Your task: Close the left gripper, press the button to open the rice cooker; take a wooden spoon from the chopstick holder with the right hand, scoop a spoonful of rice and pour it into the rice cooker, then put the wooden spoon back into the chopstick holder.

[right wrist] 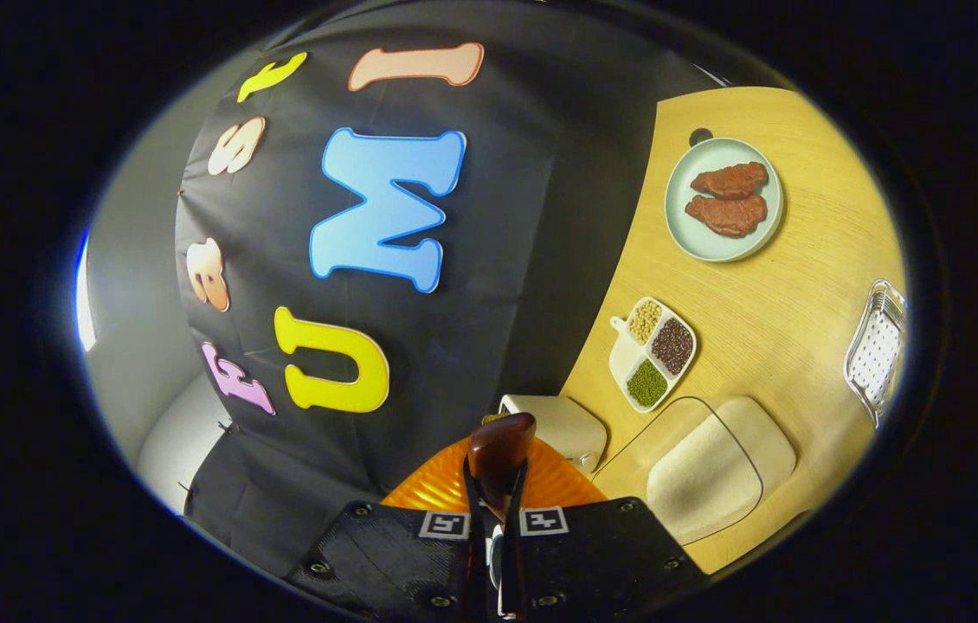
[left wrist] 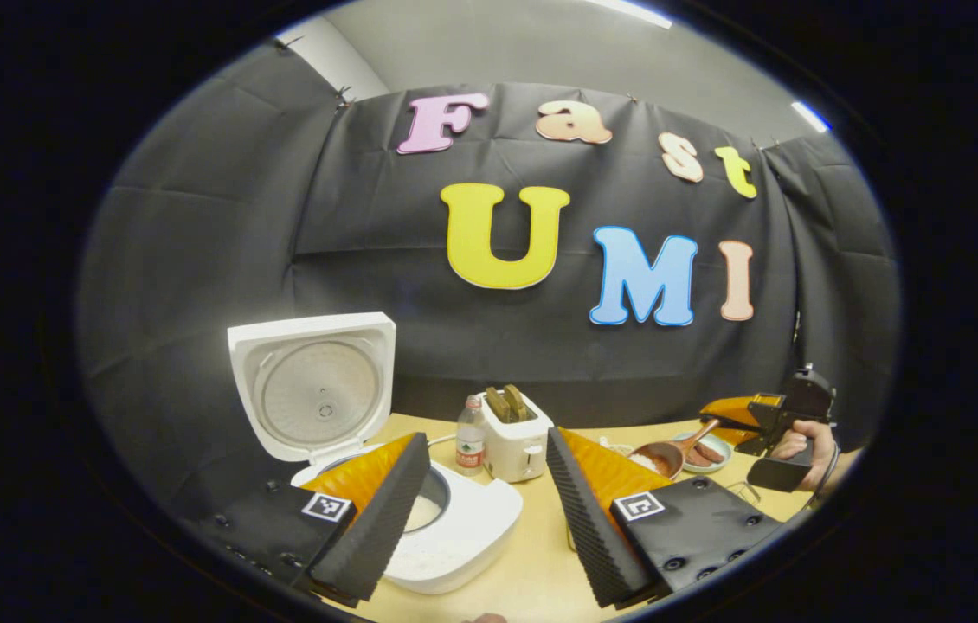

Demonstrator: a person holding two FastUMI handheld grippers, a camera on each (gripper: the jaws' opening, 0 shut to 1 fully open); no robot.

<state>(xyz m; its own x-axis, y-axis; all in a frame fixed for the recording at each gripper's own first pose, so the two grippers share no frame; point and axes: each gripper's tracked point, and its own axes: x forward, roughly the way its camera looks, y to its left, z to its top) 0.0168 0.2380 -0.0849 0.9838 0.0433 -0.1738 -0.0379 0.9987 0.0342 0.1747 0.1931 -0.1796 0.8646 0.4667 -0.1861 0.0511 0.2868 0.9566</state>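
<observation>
The white rice cooker [left wrist: 454,536] stands open with its lid [left wrist: 313,389] upright and white rice in the pot. My left gripper [left wrist: 485,519] hangs open just above it, one finger over the pot, nothing between the fingers. Farther right, a hand [left wrist: 801,446] holds my right gripper [left wrist: 727,424], which is shut on the handle of a wooden spoon [left wrist: 669,454]. The spoon's bowl hangs above the table with pale grains in it. In the right gripper view, rolled sideways, my right gripper [right wrist: 496,489] clamps the dark spoon [right wrist: 502,450].
A white toaster [left wrist: 517,441] and a water bottle [left wrist: 470,446] stand behind the cooker. On the wooden table [right wrist: 801,260] are a plate with two meat pieces [right wrist: 723,199], a divided bean dish [right wrist: 653,350], a clear rice container [right wrist: 705,472] and a perforated metal basket [right wrist: 874,350].
</observation>
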